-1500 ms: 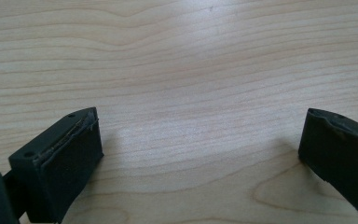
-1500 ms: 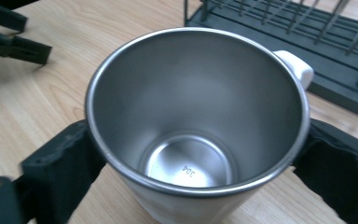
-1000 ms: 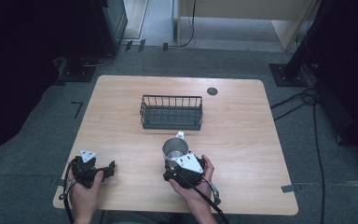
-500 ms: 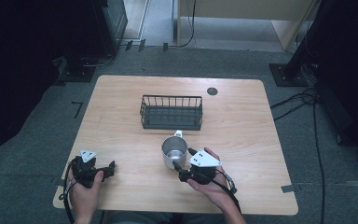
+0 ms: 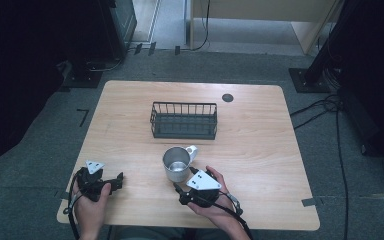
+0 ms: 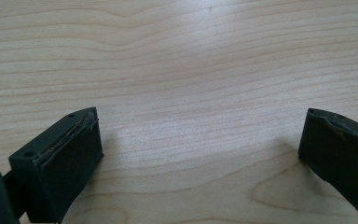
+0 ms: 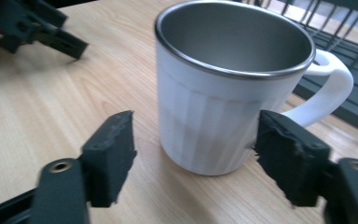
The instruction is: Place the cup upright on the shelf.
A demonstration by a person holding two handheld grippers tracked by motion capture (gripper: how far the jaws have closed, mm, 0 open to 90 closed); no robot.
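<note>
Steel-lined mug (image 5: pixel 177 164): stood upright on the table (image 5: pixel 260 135) at centre frame in the high view, handle (image 5: pixel 192 149) turned to the upper right; in the right gripper view (image 7: pixel 223 93) it is seen large at centre, empty inside.

Right gripper (image 5: pixel 184 186): held just below the mug in the high view, aimed up at it. Its jaws have just been opening, and in its own view (image 7: pixel 193 156) they are seen parted at either side of the mug's base, short of its wall, so nothing is gripped; the low, level aim is judged to be kept so the body can be taken between the pads.

Left gripper (image 5: pixel 117 180): rested at the lower left of the high view, jaws spread wide over bare wood in its own view (image 6: pixel 198 140), holding nothing; it is judged to be parked clear of the other hand's work.

Basket (image 5: pixel 184 120): set above the mug at mid-table, empty, well apart from both grippers; its wire is glimpsed at the upper right behind the mug (image 7: pixel 335 42), a likely place for the mug to be put.

Step judged: mug not yet grasped; a wider opening would be needed first.
</note>
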